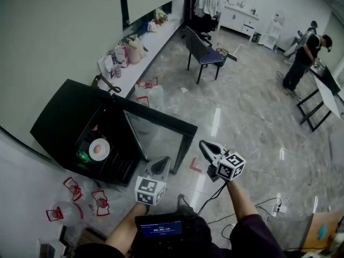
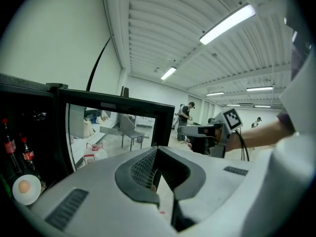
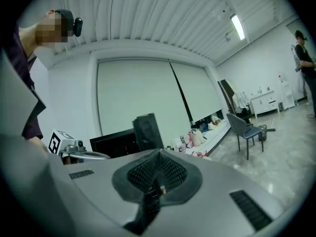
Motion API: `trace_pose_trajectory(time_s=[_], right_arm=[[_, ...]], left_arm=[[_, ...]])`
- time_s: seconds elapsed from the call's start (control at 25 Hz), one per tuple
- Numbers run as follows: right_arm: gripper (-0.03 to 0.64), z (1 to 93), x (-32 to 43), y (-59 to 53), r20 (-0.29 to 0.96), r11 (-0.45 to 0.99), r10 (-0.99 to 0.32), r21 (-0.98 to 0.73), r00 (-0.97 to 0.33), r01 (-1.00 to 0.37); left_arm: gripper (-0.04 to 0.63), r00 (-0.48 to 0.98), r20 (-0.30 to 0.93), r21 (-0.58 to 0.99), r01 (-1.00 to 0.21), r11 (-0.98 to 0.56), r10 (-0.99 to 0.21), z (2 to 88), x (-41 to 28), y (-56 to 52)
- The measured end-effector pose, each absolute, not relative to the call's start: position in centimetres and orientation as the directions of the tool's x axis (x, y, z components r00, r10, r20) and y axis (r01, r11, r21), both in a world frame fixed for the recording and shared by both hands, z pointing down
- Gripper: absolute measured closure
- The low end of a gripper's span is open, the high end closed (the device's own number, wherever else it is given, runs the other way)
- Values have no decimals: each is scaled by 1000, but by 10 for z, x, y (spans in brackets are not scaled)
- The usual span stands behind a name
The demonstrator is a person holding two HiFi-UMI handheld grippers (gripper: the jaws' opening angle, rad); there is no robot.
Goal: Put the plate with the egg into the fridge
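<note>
The left tool [image 1: 159, 167] has its jaws pressed together with nothing between them, and the right tool [image 1: 206, 147] is the same: jaws together, empty. Both hang low in the middle of the head view, apart from the black fridge [image 1: 59, 120] at centre left.

The plate [image 1: 106, 144] already sits on a shelf inside the fridge with the egg [image 1: 97, 151] on it. The left gripper view shows it at the lower left edge, just below two red-capped bottles [image 2: 10, 149]. The door [image 1: 161, 133], glass-fronted, stands swung open toward the tools.

The placing looks done, and what seems left is shutting the fridge. That would call for one tool to press on the door's free edge and swing it leftward in the frame until it meets the cabinet. The push should be steady enough not to roll the egg off the plate.
</note>
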State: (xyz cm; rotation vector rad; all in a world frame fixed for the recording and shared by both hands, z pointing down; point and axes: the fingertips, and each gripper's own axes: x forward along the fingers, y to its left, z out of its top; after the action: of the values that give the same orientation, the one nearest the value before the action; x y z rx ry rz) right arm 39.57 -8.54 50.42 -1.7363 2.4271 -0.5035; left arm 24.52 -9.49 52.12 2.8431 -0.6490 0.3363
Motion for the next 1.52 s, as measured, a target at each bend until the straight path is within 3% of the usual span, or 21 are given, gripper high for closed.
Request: trace_pose_trajectory(time_s=[0.16, 0.4, 0.56, 0.84, 1.24, 1.52], right_arm=[[609, 510, 426, -116, 125, 466, -832, -373, -541, -802], [609, 522, 402, -158, 196, 725, -538, -389, -820, -568], [610, 525, 380, -160, 198, 806, -397, -392, -896, -444], [611, 525, 344, -142, 186, 850, -283, -407, -941, -336], [611, 513, 216, -94, 56, 863, -314, -399, -948, -309], [611, 510, 128, -82, 42, 852, -445, -287, -894, -438]], left_arm=[[586, 843, 258, 139, -516, -845, -473, 515, 262, -96], [586, 761, 272, 126, -635, -762, -589, 520, 269, -104], [586, 708, 280, 97, -692, -715, -648, 518, 256, -99], [586, 613, 276, 102, -784, -612, -740, 519, 199, -103], [586, 489, 259, 97, -871, -481, -833, 519, 81, -75], [586, 372, 249, 103, -928, -358, -894, 528, -5, -52]])
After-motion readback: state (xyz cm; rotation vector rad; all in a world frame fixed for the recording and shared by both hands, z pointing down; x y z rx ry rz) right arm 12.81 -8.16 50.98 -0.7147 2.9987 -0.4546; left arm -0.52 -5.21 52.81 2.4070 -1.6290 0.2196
